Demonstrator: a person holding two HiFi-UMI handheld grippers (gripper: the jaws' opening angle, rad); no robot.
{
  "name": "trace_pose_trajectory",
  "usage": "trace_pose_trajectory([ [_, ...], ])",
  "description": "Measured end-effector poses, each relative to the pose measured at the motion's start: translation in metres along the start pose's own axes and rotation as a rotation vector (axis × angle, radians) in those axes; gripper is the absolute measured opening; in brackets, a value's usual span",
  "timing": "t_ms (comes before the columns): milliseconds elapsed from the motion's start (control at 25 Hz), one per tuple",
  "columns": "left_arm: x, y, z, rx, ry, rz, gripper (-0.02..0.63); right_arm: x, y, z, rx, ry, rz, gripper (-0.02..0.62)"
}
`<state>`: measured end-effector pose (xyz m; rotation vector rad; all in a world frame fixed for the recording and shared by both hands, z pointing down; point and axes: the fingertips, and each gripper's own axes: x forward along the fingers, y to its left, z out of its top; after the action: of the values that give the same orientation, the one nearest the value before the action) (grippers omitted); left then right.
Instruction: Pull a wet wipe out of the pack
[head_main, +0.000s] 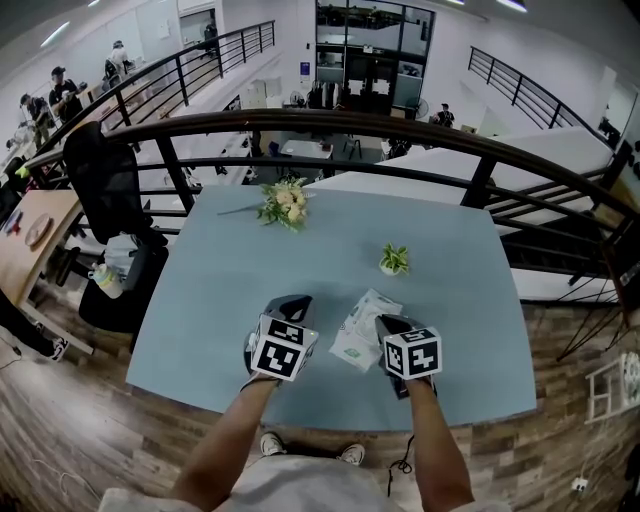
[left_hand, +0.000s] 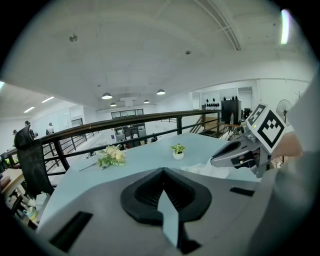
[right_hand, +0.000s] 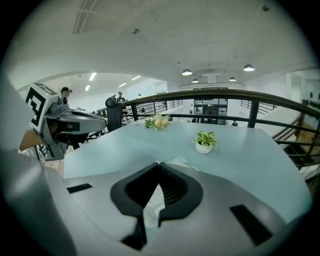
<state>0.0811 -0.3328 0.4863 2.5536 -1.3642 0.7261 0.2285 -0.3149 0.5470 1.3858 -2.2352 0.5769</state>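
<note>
The right gripper (right_hand: 159, 166) has its fingers pressed together at the tips. Crumpled white material fills the slot just behind them, which looks like the wipe (right_hand: 149, 207) pinched by its edge. A narrow pinch like this suits thin, damp cloth, since a wider bite would catch the sheets below as well. A white corner shows just past the tips. I cannot tell whether that is more of the wipe or the top of the pack (head_main: 358, 330). From the head view the pack lies flat on the table (head_main: 450, 250), directly under and just ahead of these fingers, angled away from the person. The gripper slopes down toward it, so a pull would run up and back out of the opening.

The left gripper (left_hand: 162, 171) is also closed at the tips, but only bare table shows through its slot, so it holds nothing. It hangs beside the pack on the left, apart from it and not pressing on it. With nothing weighing the pack down, my guess is that it could lift or slide along with the wipe, and a steadying press from the left fingers would stop that.

Farther out from both sets of fingers, a small potted plant (right_hand: 204, 141) stands past the pack. A bunch of flowers (right_hand: 157, 121) lies near the far edge, well clear of the work.
</note>
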Motion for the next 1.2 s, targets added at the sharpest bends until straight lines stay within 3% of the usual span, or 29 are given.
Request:
trace_pose_trajectory([
  [1200,0.000,0.008,0.002,-0.003,-0.019,0.008,-0.003,-0.013,0.006,0.030,0.000,-0.084,0.001,0.006],
])
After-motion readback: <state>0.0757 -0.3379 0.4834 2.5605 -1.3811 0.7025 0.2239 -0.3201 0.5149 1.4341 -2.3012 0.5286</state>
